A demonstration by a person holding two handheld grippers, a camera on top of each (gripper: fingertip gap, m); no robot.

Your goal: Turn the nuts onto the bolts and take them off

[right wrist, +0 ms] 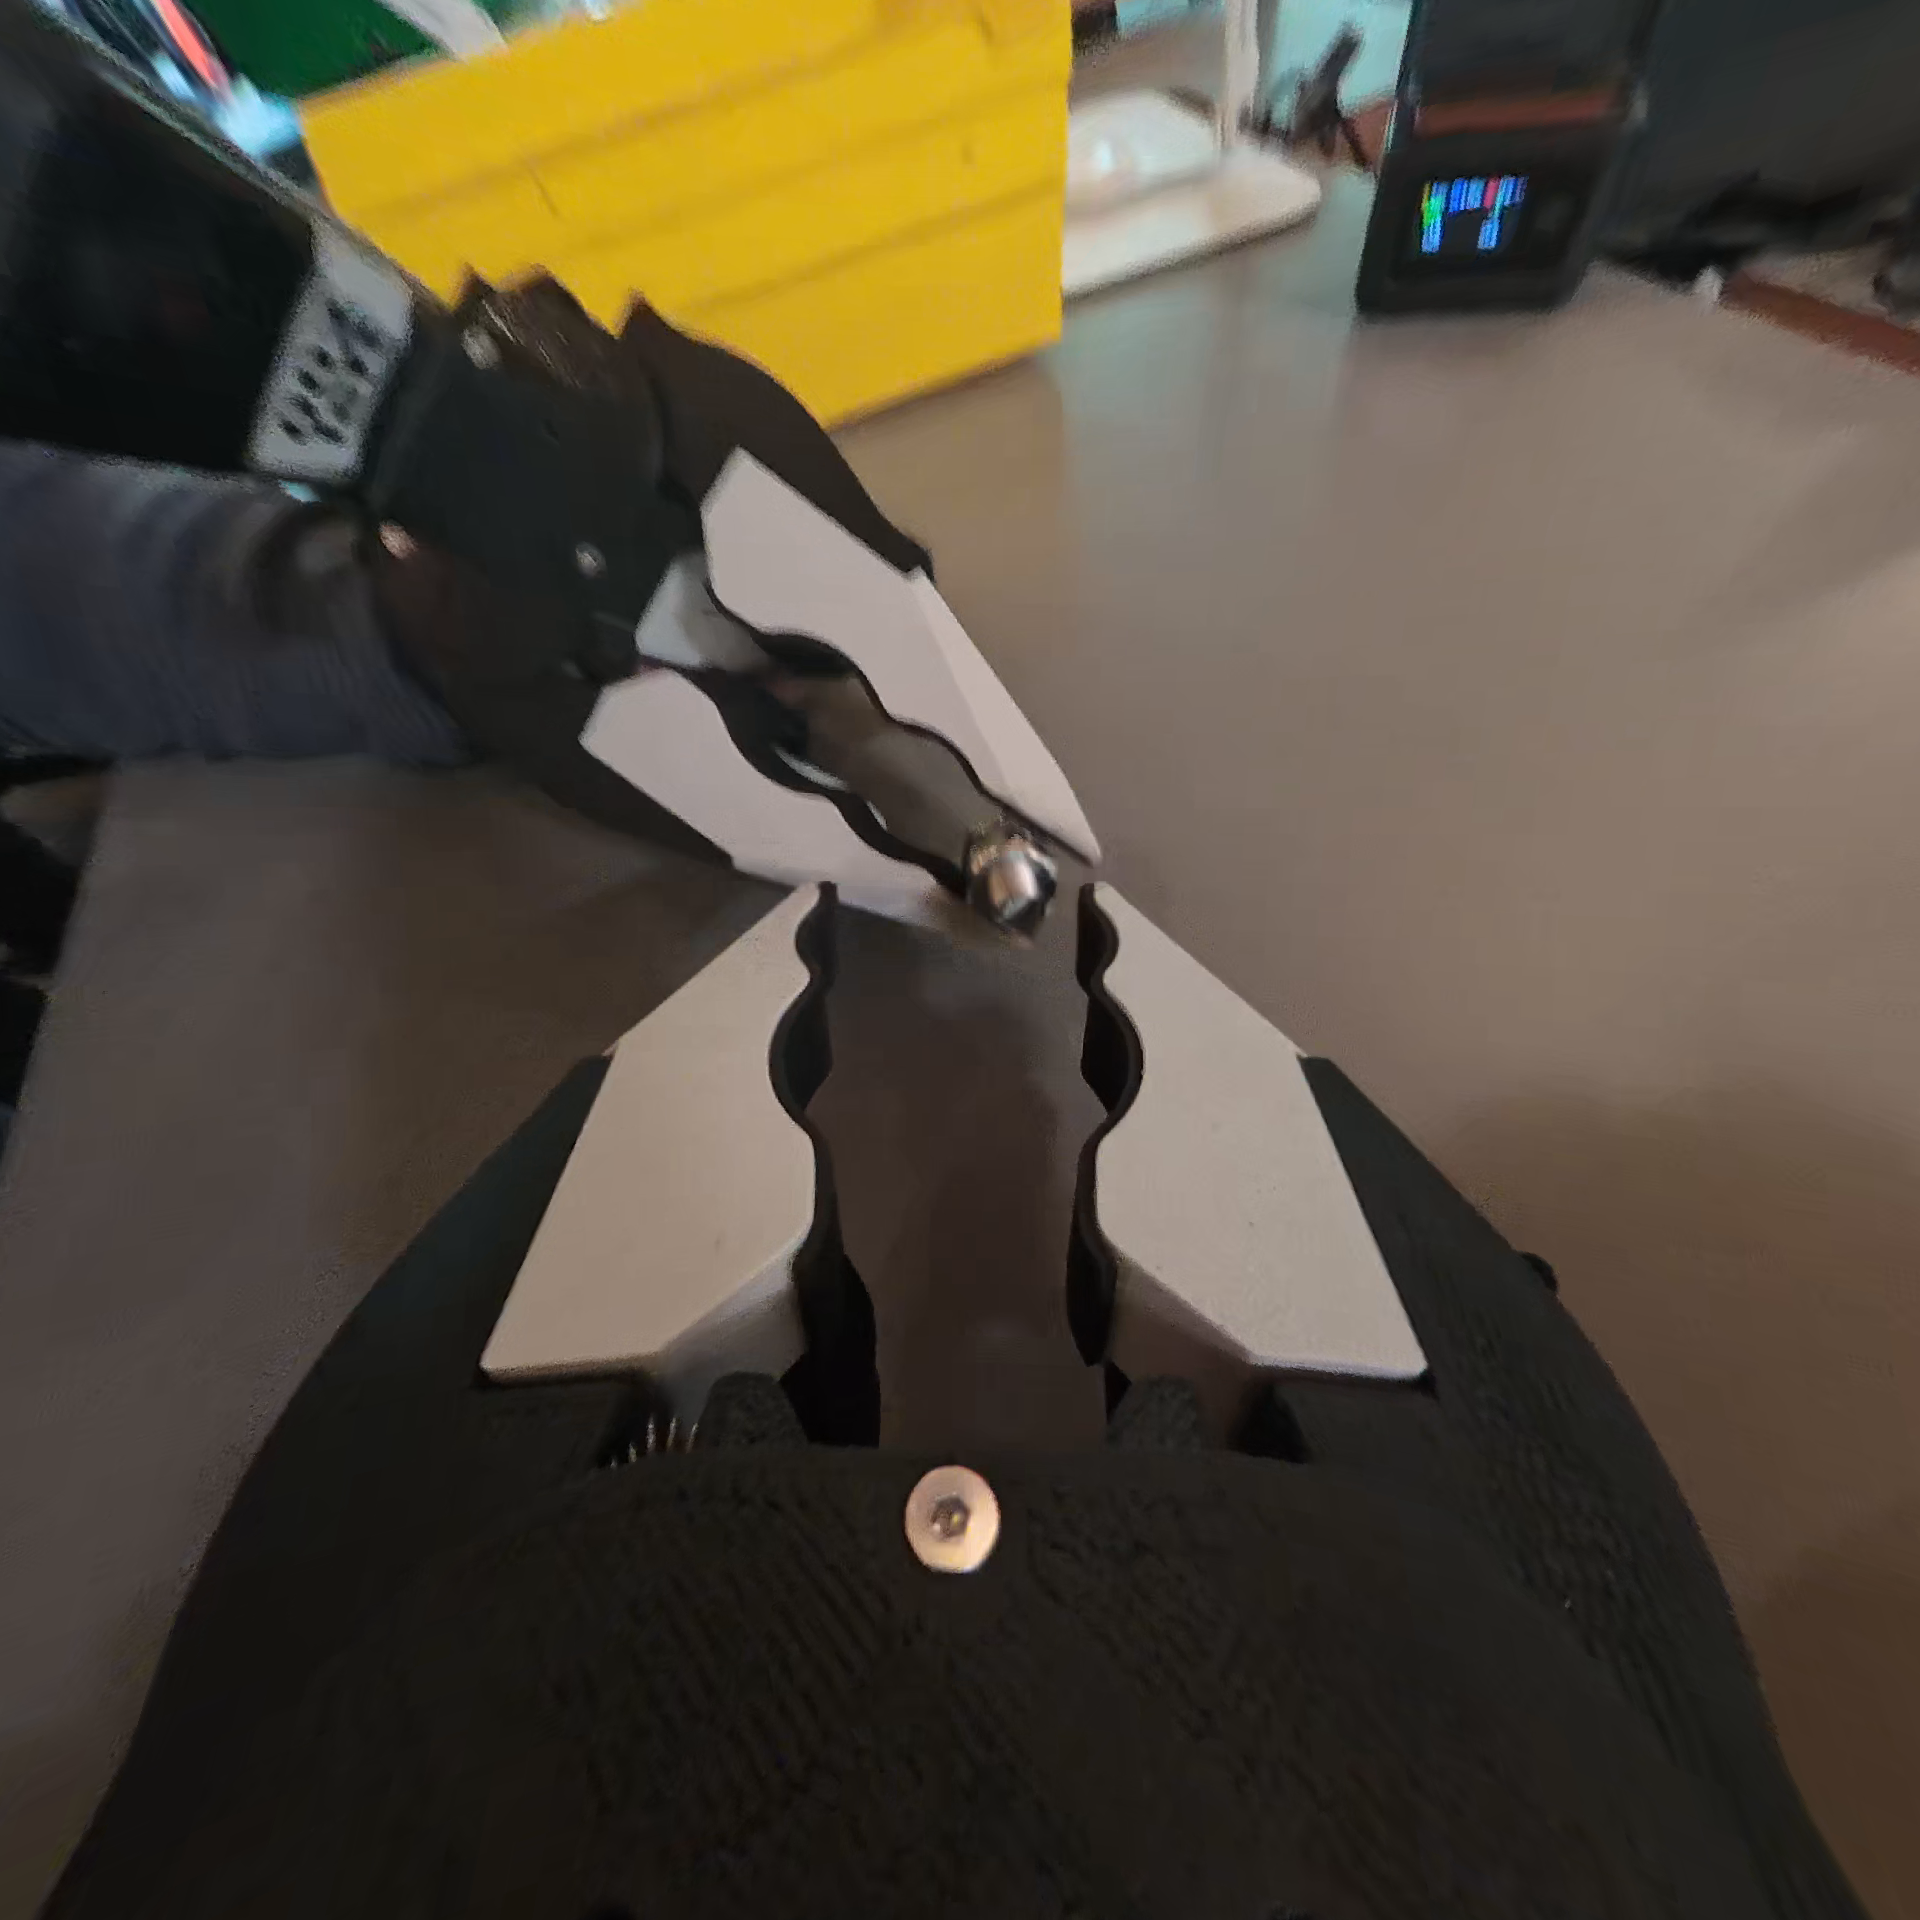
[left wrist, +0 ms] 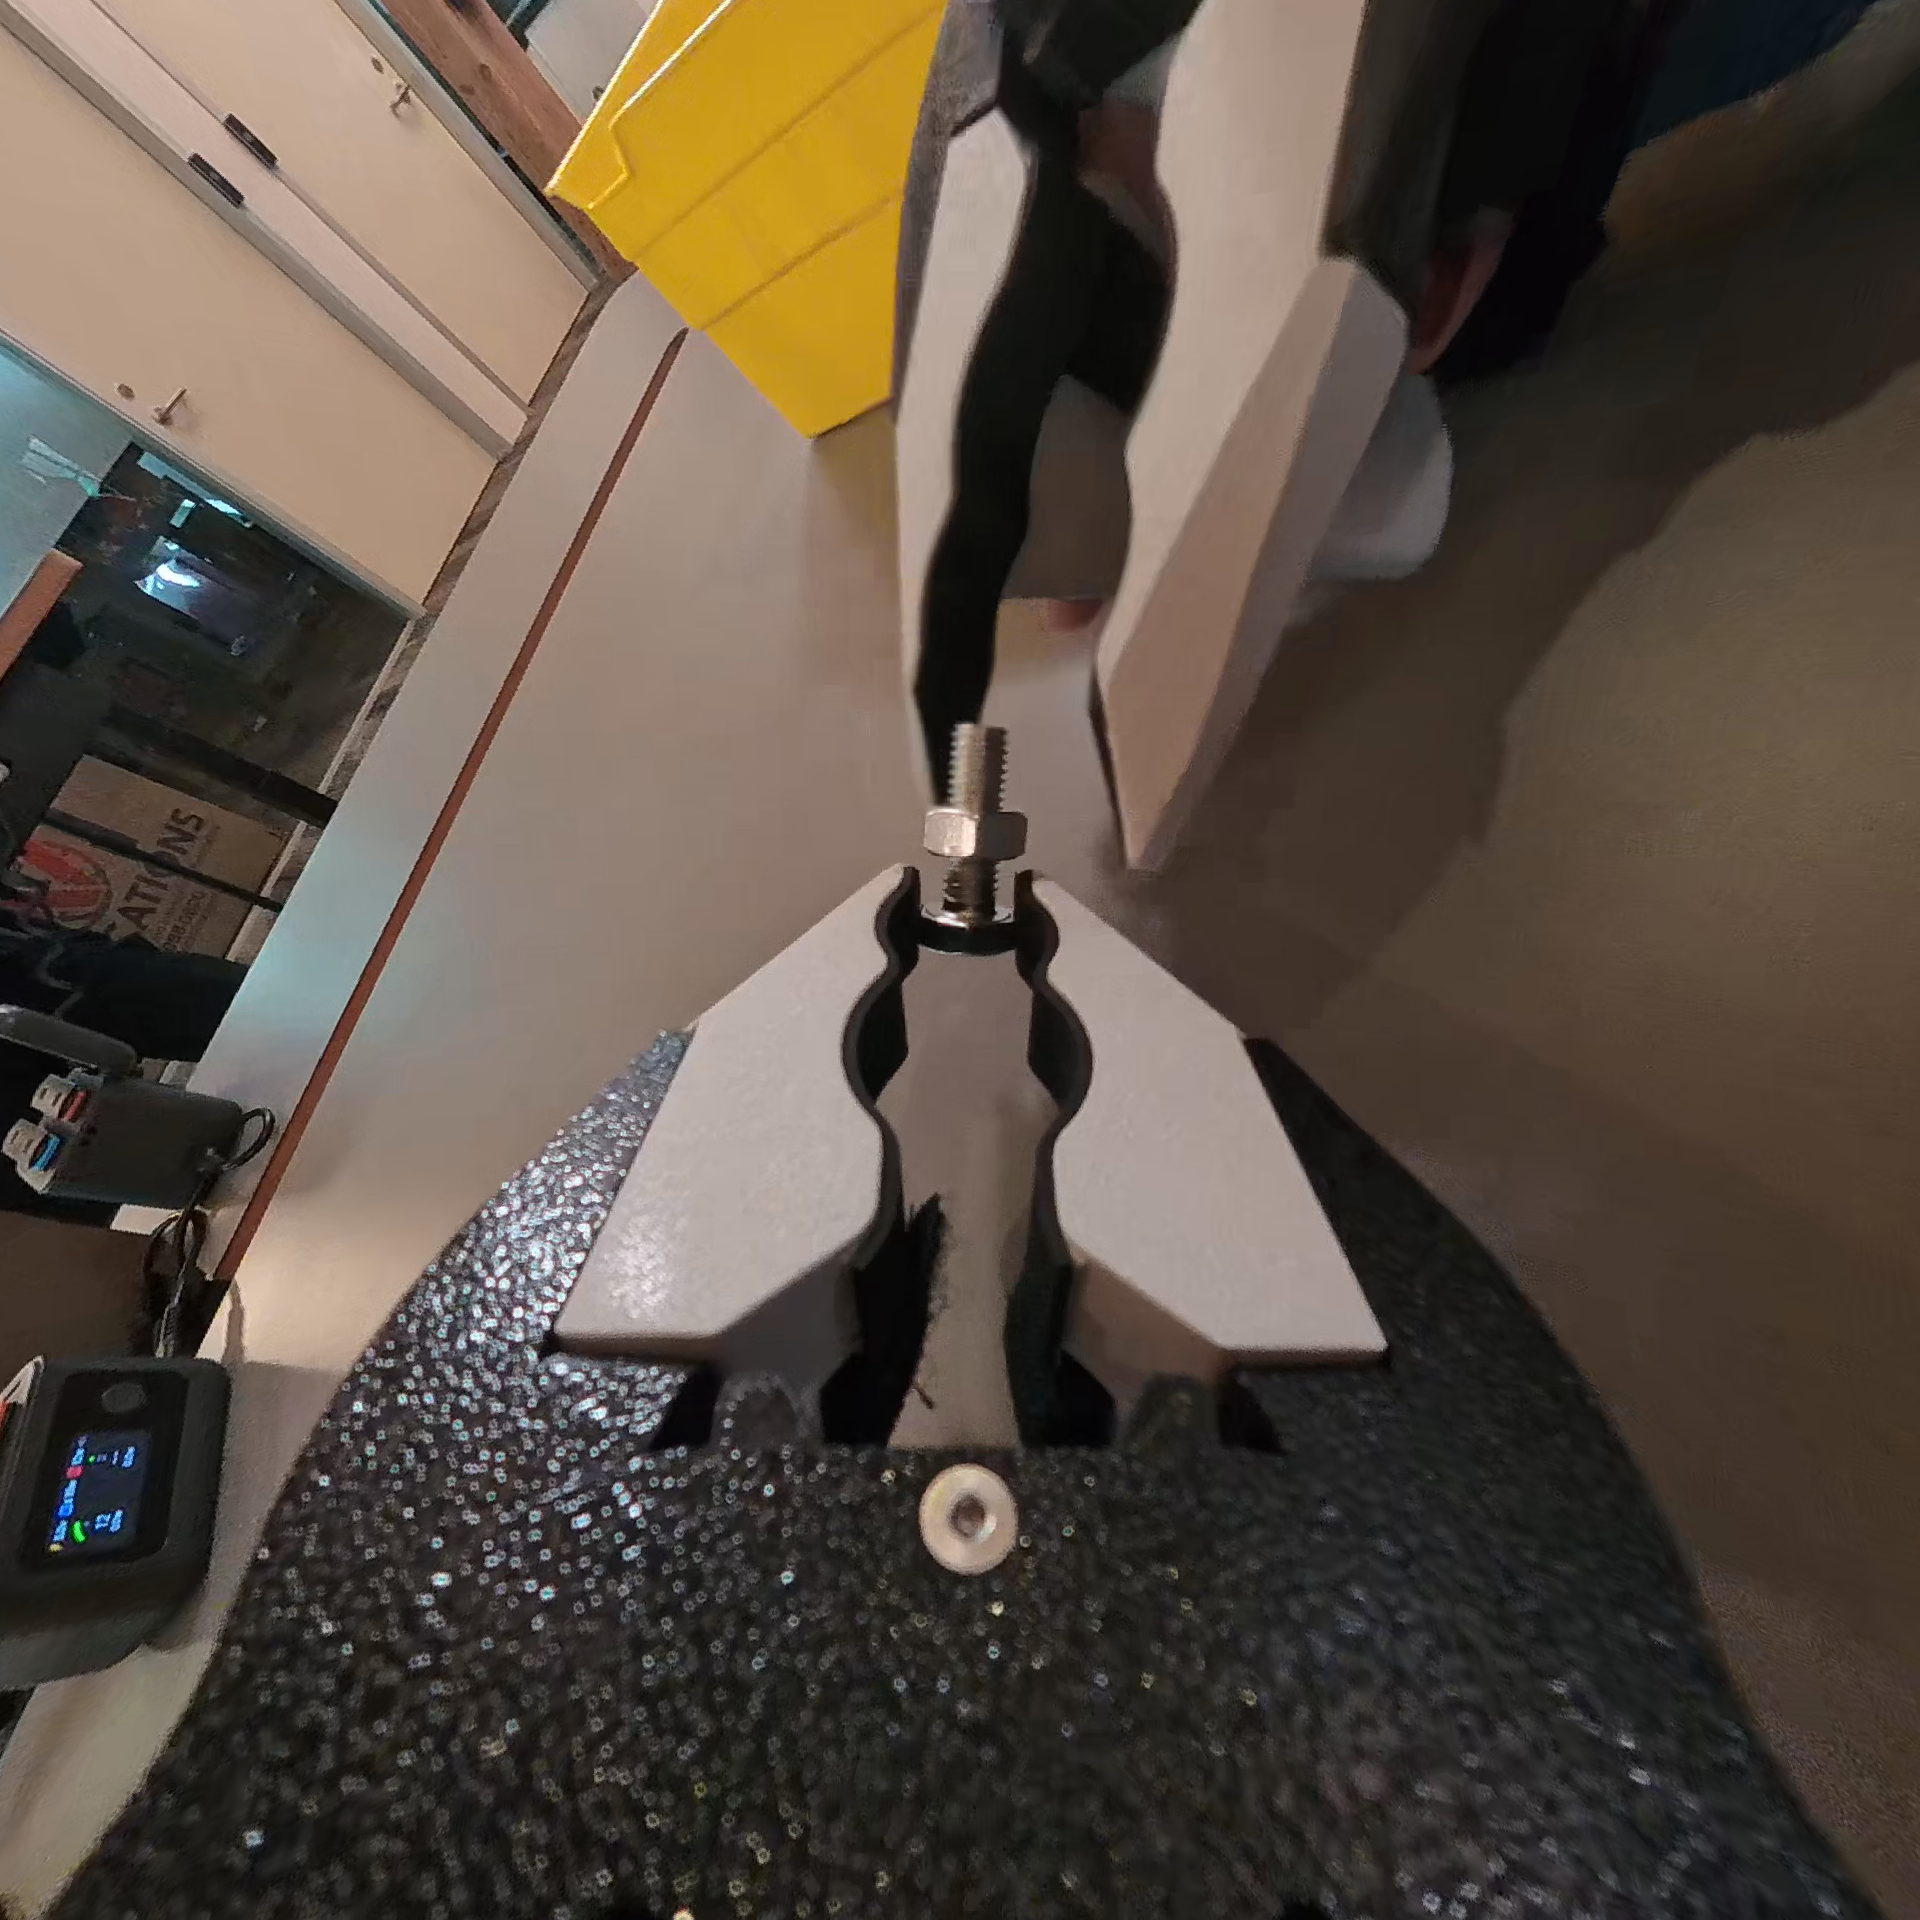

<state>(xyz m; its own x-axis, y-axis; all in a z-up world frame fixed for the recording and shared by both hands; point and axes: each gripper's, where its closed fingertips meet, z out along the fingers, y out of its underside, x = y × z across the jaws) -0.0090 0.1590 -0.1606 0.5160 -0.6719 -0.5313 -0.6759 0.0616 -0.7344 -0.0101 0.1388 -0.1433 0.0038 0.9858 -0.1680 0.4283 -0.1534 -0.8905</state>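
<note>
My left gripper (left wrist: 968, 891) is shut on the head end of a steel bolt (left wrist: 977, 774), whose threaded shank points away from it. A hex nut (left wrist: 975, 831) sits on the shank a little beyond the fingertips. My right gripper (right wrist: 954, 902) is open and empty, its fingers apart just in front of the bolt's free end (right wrist: 1010, 883). In the left wrist view the right gripper's fingers (left wrist: 1236, 582) show blurred beyond the bolt. In the right wrist view the left gripper (right wrist: 1023, 852) comes in from the left, held by a gloved hand (right wrist: 488, 540).
A stack of yellow bins (left wrist: 769, 208) (right wrist: 707, 197) stands on the grey table (left wrist: 665, 665) behind the grippers. A small black device with a lit screen (right wrist: 1475, 218) stands at the far right of the table; another such device (left wrist: 99, 1496) is at the left edge. Only a small space, under 4 cm, lies between the two pairs of fingers.
</note>
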